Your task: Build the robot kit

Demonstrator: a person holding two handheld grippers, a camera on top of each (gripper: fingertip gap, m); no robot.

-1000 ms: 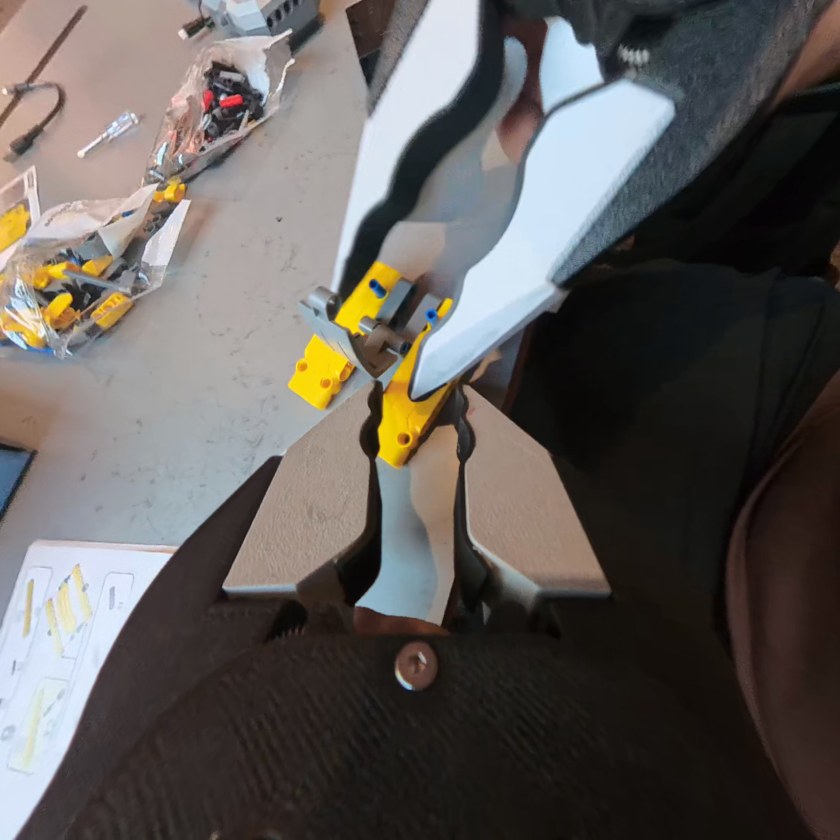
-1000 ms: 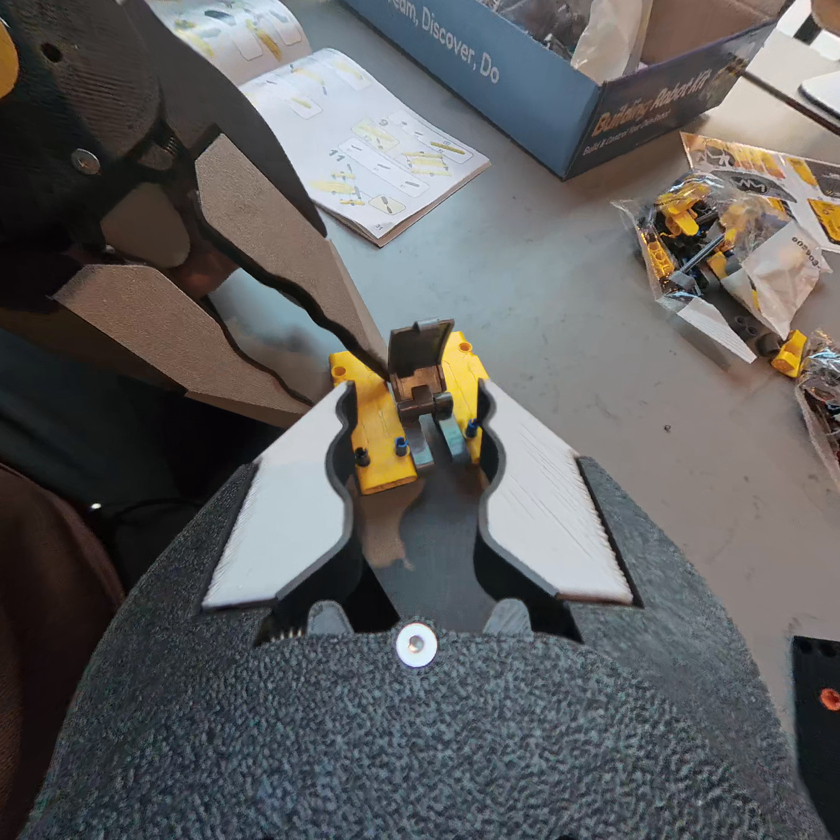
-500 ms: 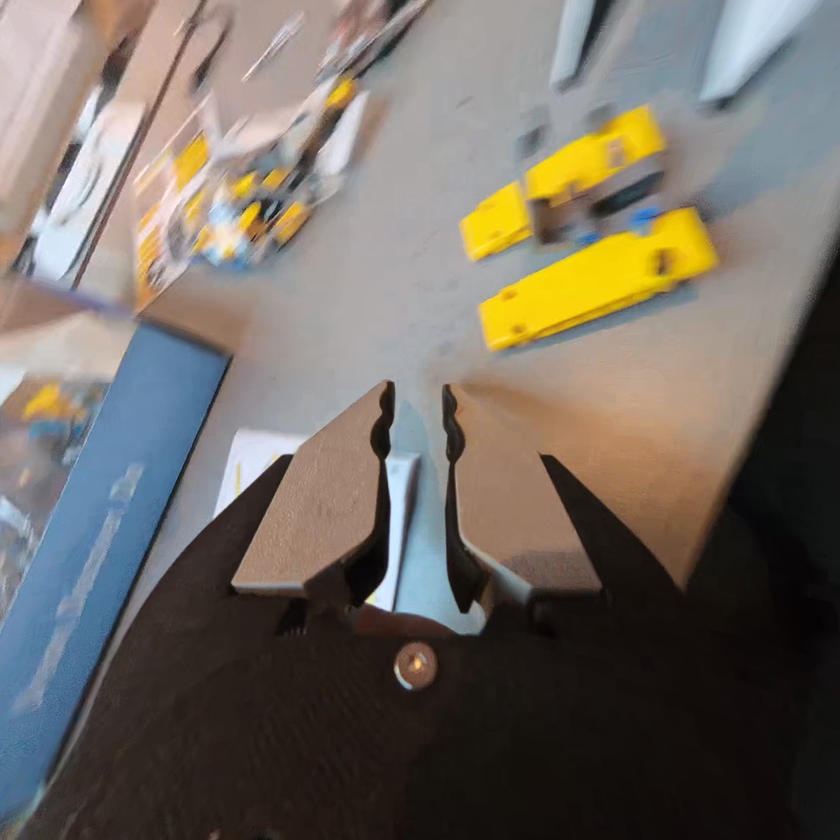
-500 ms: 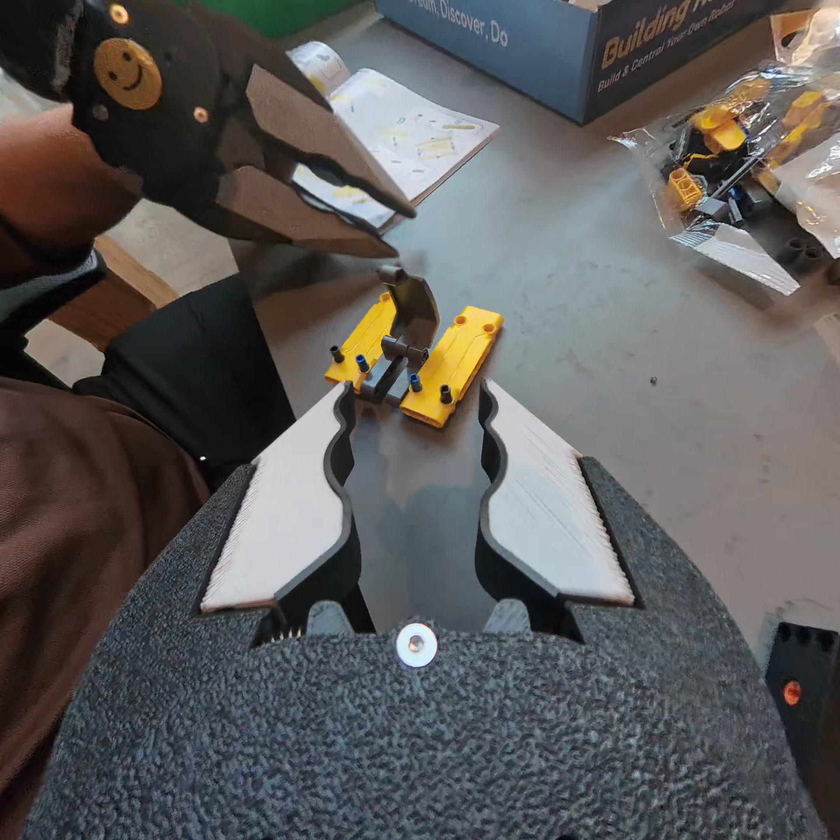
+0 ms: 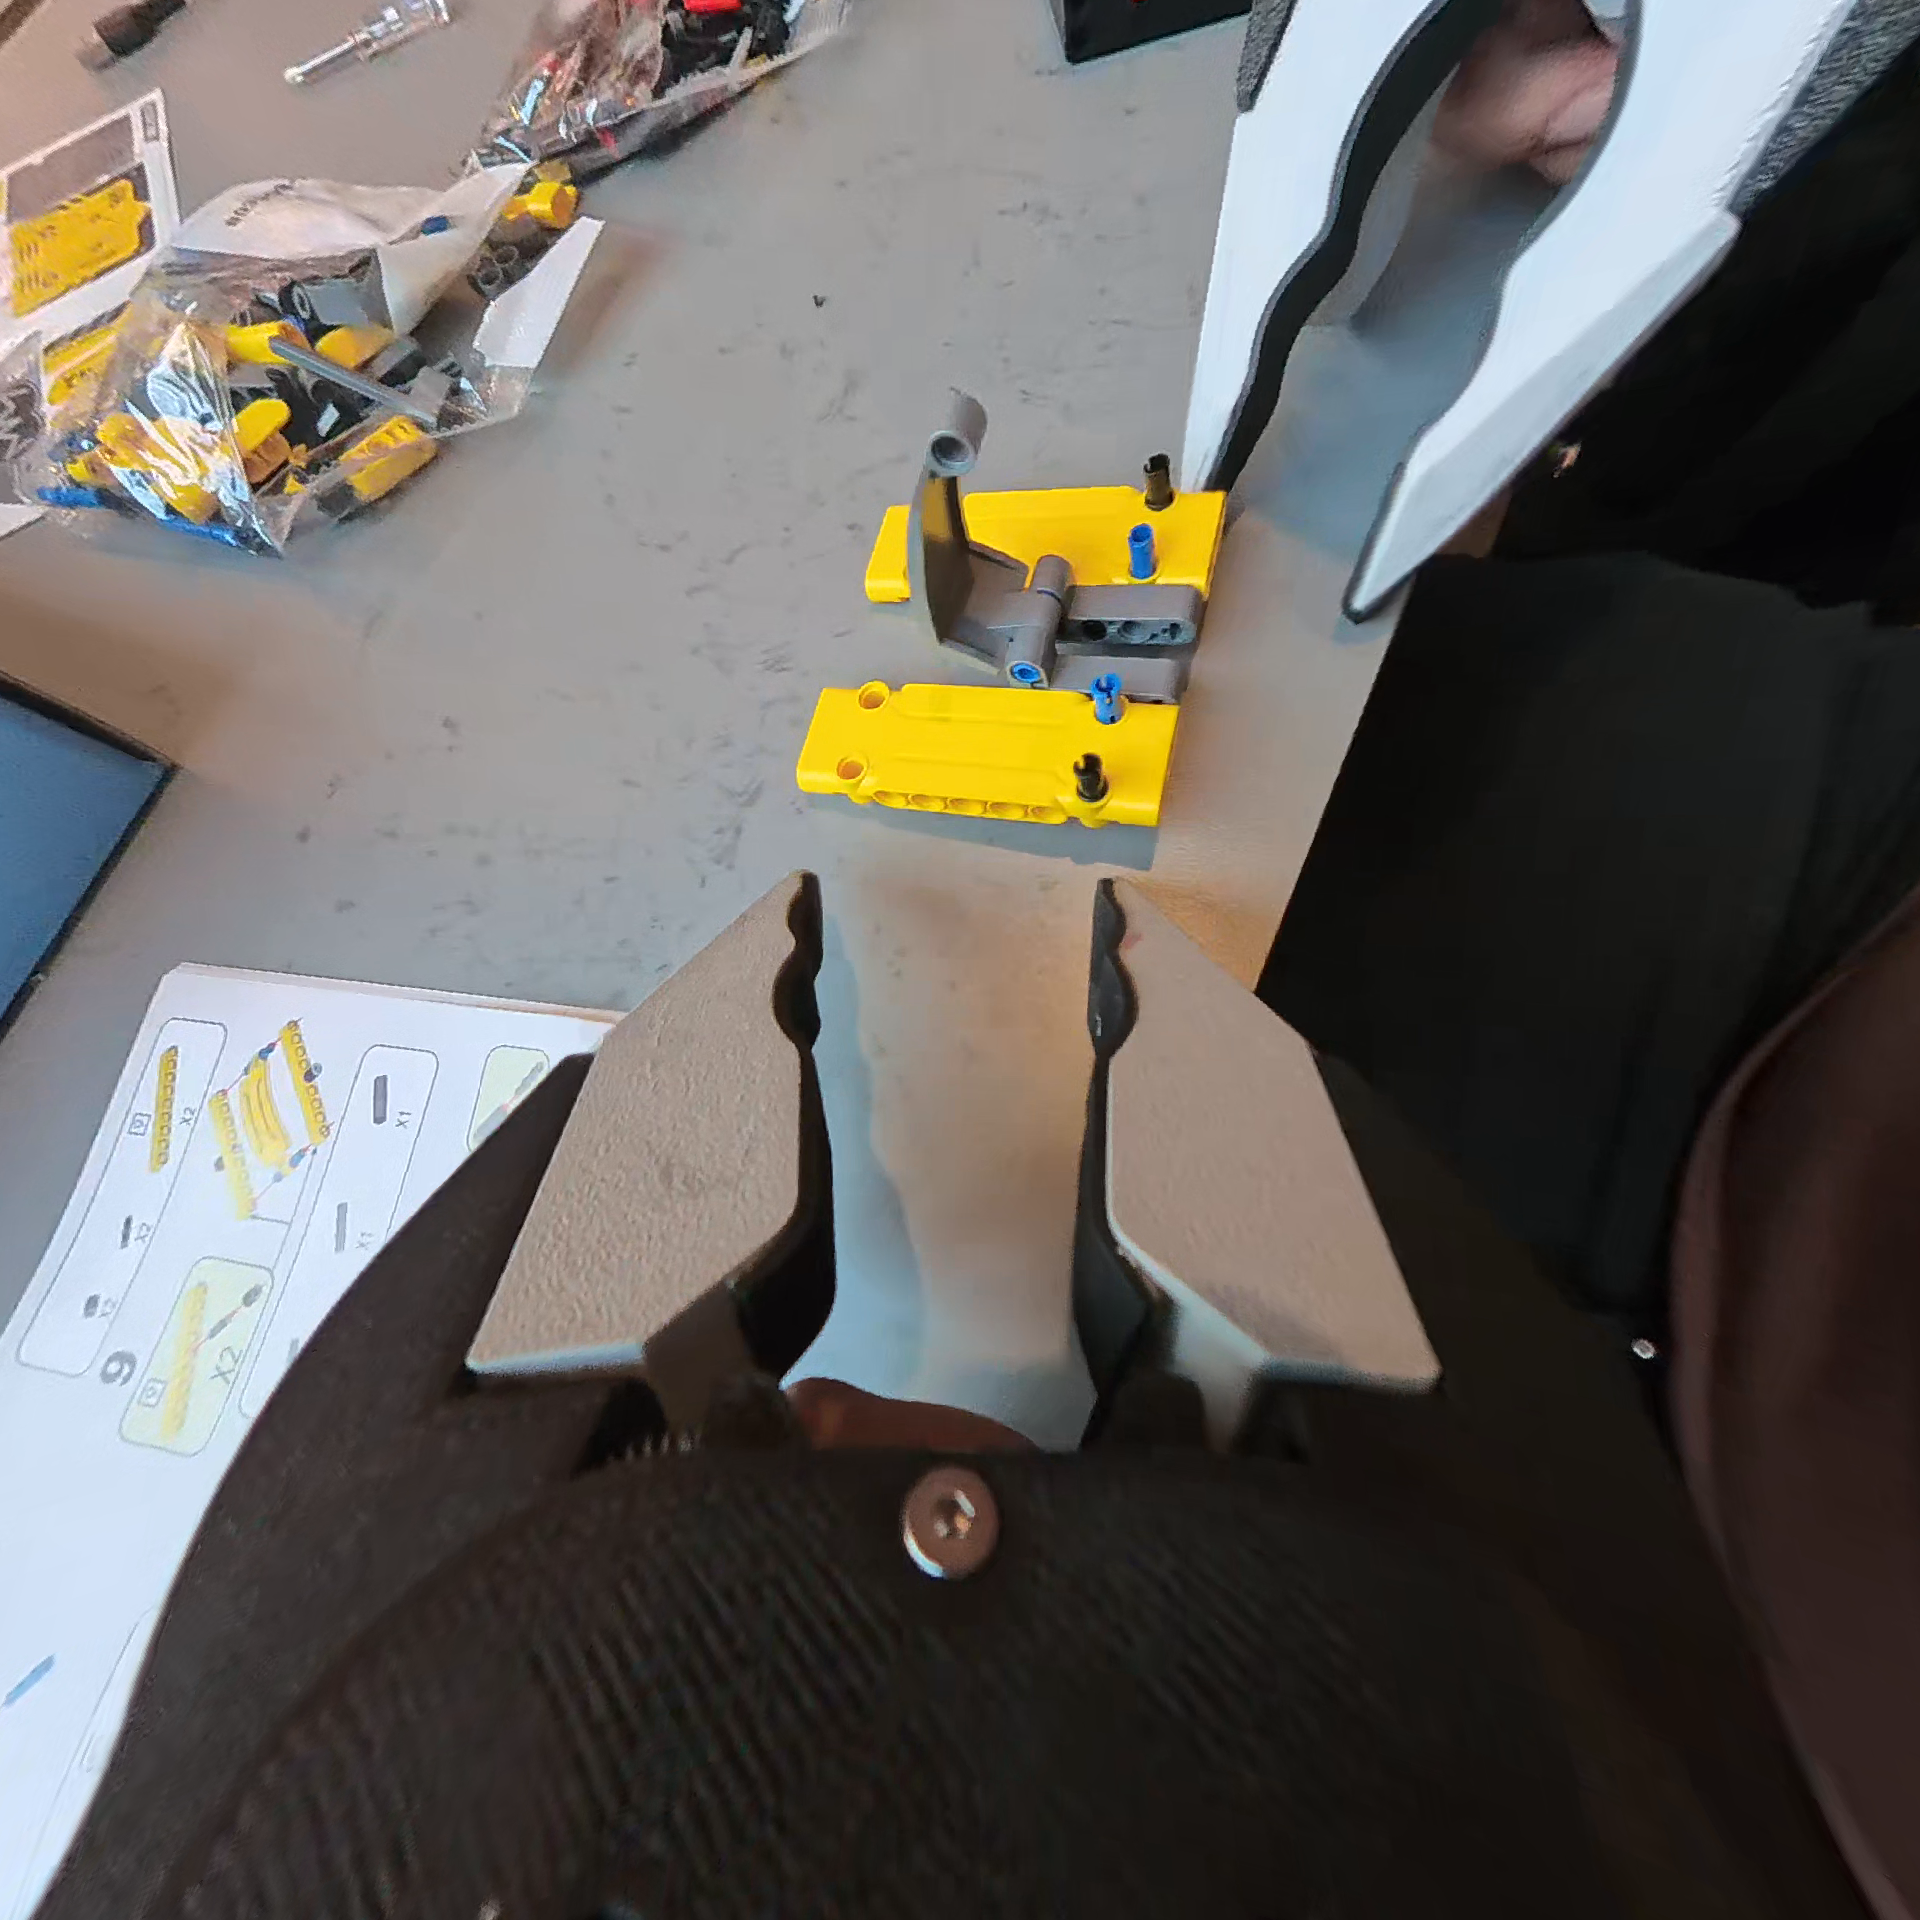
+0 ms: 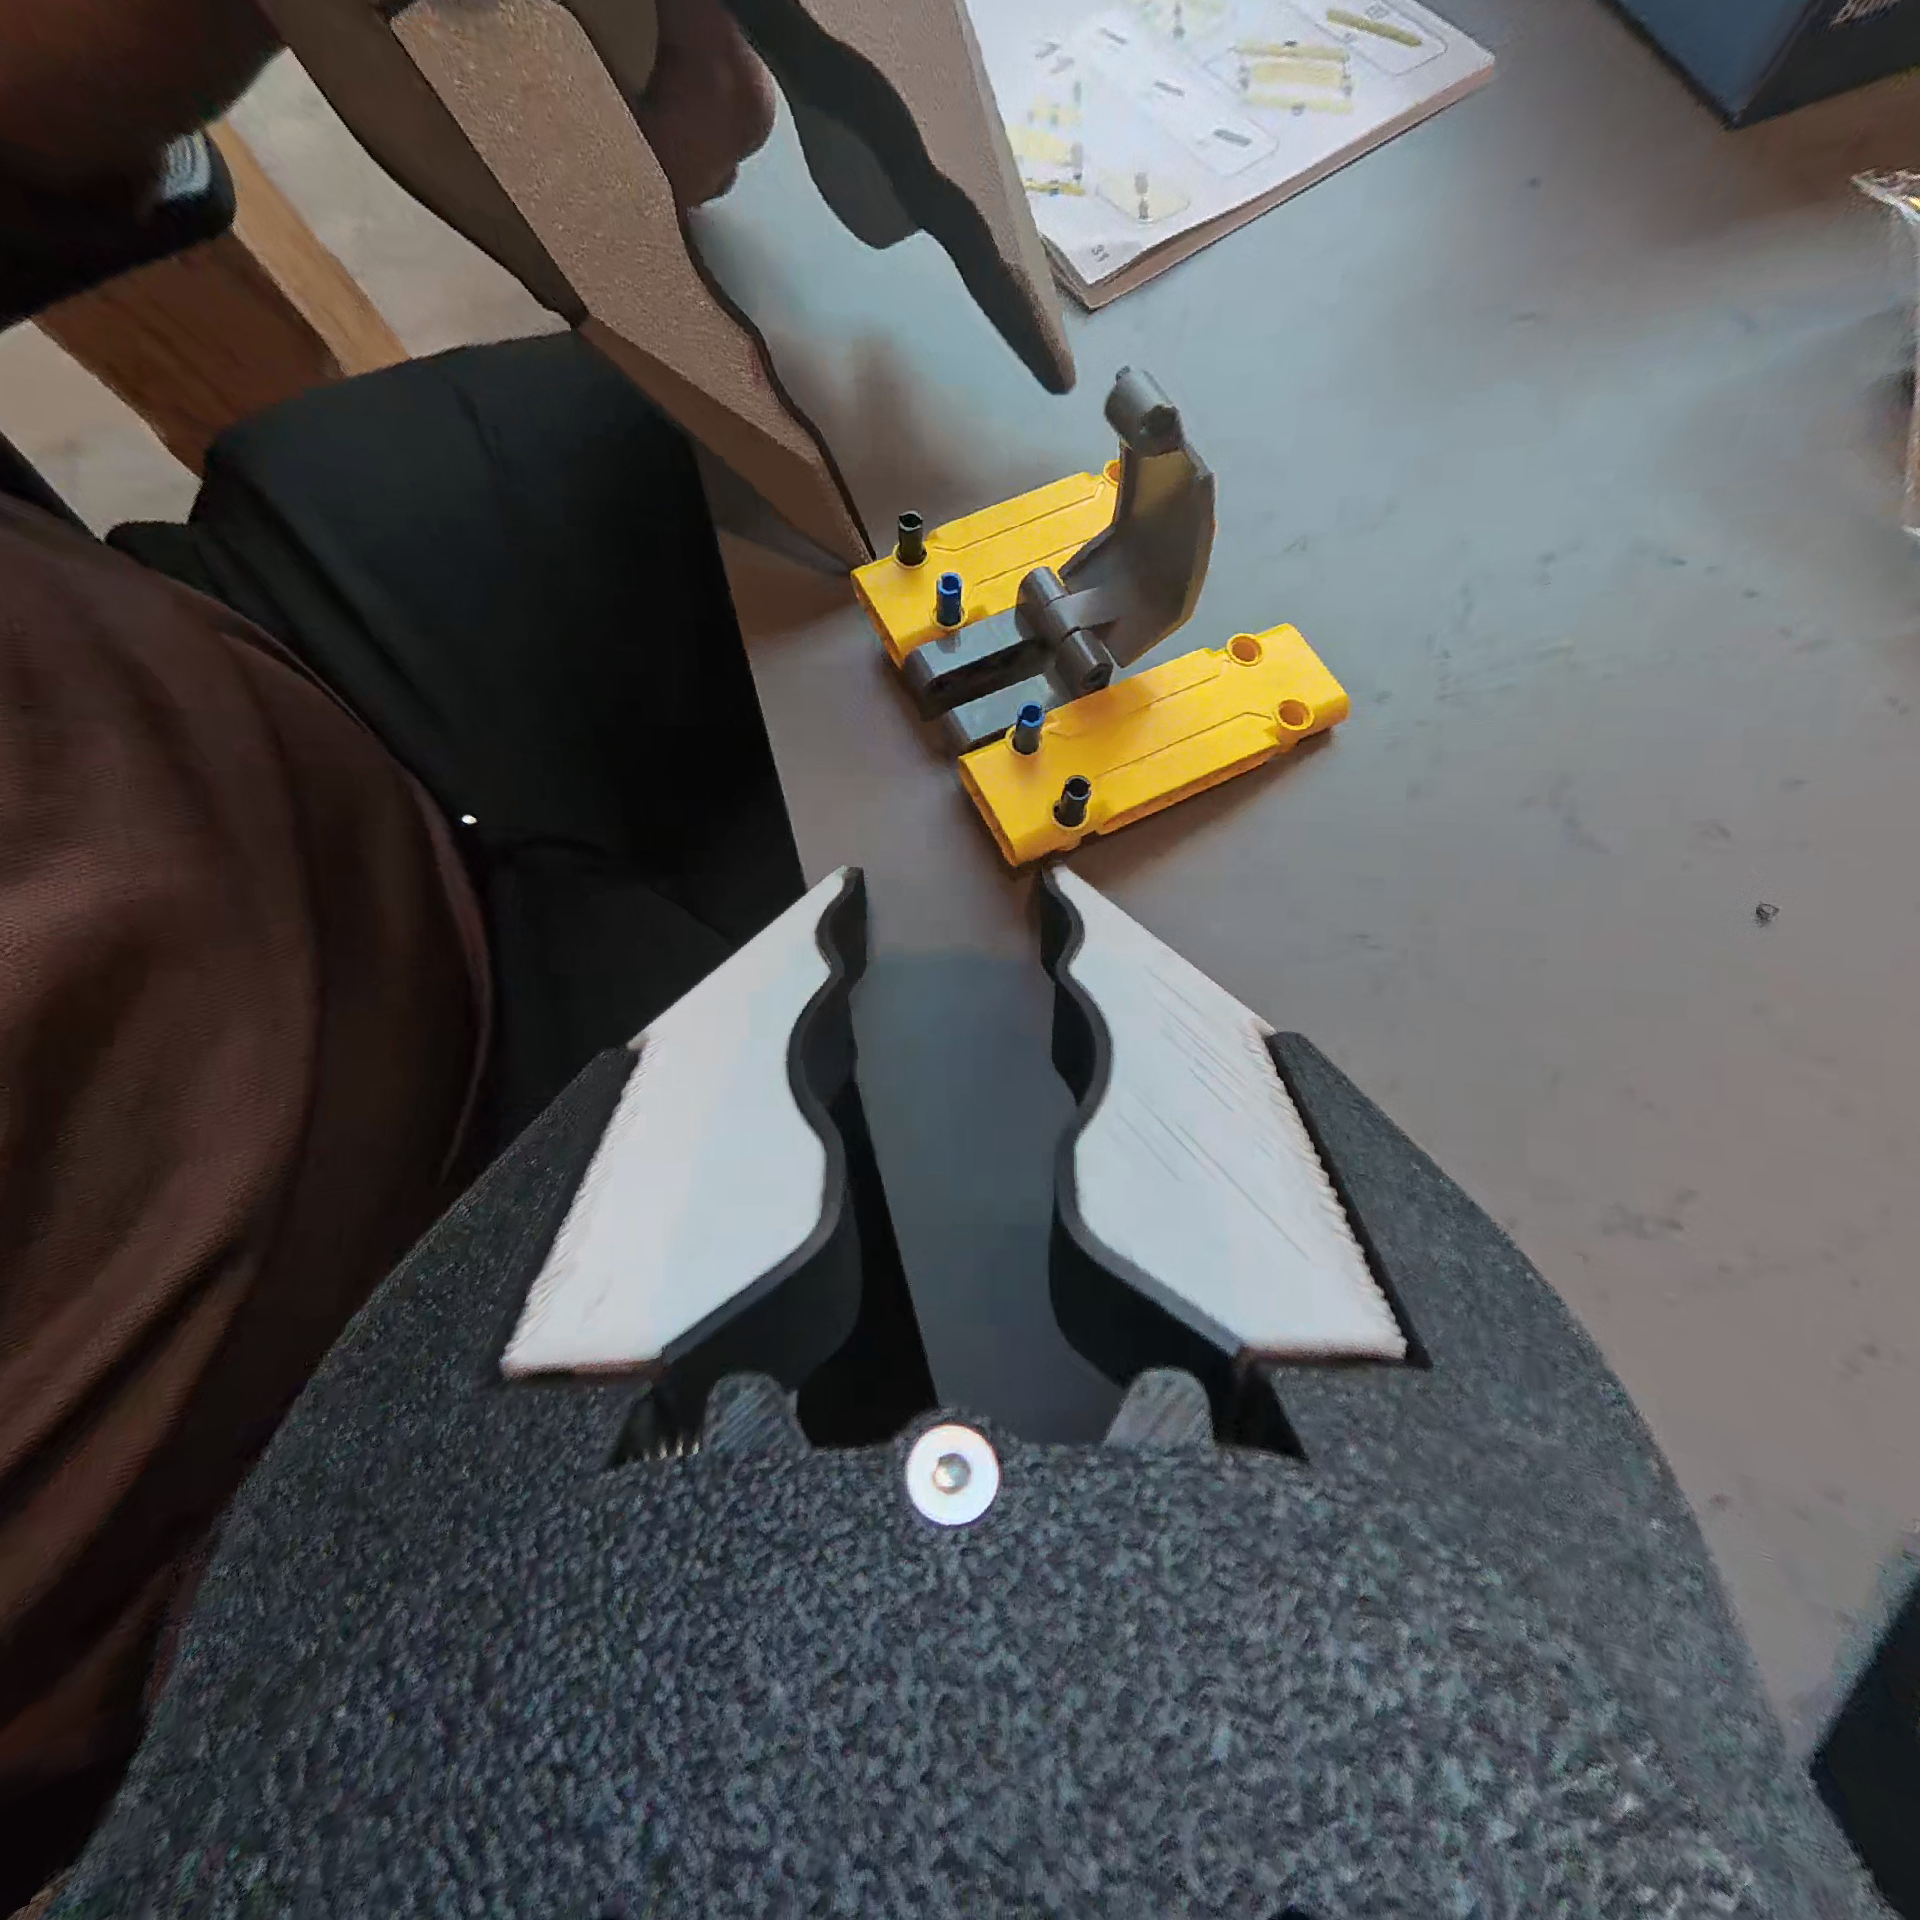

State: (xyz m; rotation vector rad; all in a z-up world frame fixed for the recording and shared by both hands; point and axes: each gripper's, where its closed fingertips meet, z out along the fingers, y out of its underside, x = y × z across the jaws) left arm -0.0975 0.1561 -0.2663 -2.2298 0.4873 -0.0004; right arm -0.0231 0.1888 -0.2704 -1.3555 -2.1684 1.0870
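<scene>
- I'm holding my left tongs (image 5: 951, 894) released, with the jaws standing apart and nothing between them but bare grey table (image 5: 520, 675).
- I'm holding my right tongs (image 6: 948, 878) released too; the white fingers are spread and gripping nothing.
- The small brick assembly (image 5: 1039, 623) is lying flat on the table just ahead of both pairs of tips, between the two tongs and close to the table edge on my side. It's two yellow panels joined by grey beams, with blue and black pins sticking up and a curved grey piece (image 5: 940, 540) rising at the end away from me.
- Each pair of tongs is pointing at the panel nearest to it, with a strip of table showing between tips and plastic. Seen from the opposite camera, a fingertip seems to be sitting just beside a panel corner, so I cannot tell whether it is touching or hovering above.
- To the left of my left tongs the instruction booklet (image 5: 260, 1143) is lying open, half hidden under the tongs' body.
- Farther ahead and left, clear bags of parts (image 5: 260, 353) are lying crumpled; their contents are too jumbled to sort out.
- The undersides of the panels are hidden — and the dark box at the left edge is cut off.
</scene>
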